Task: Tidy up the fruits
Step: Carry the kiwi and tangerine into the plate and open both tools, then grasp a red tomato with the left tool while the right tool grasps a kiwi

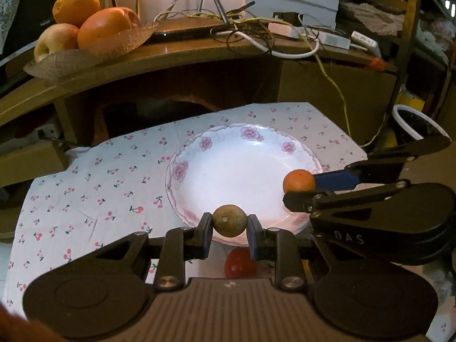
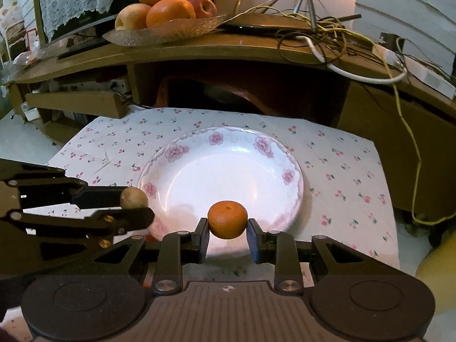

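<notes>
My left gripper (image 1: 229,222) is shut on a small round brown fruit (image 1: 229,220) and holds it over the near rim of a white flowered plate (image 1: 199,142). My right gripper (image 2: 227,224) is shut on a small orange mandarin (image 2: 227,219) and holds it over the near edge of the same plate (image 2: 182,148). In the left wrist view the right gripper (image 1: 302,189) with the mandarin (image 1: 298,181) comes in from the right. In the right wrist view the left gripper (image 2: 136,203) with the brown fruit (image 2: 133,197) comes in from the left. A red fruit (image 1: 240,262) lies on the cloth under the left gripper.
The plate sits on a cherry-print cloth (image 1: 94,188) on a low table. Behind it a wooden desk (image 1: 176,54) carries a glass dish (image 1: 94,48) of oranges and apples, tangled cables (image 1: 256,31) and a power strip. A black bin (image 1: 413,122) stands at the right.
</notes>
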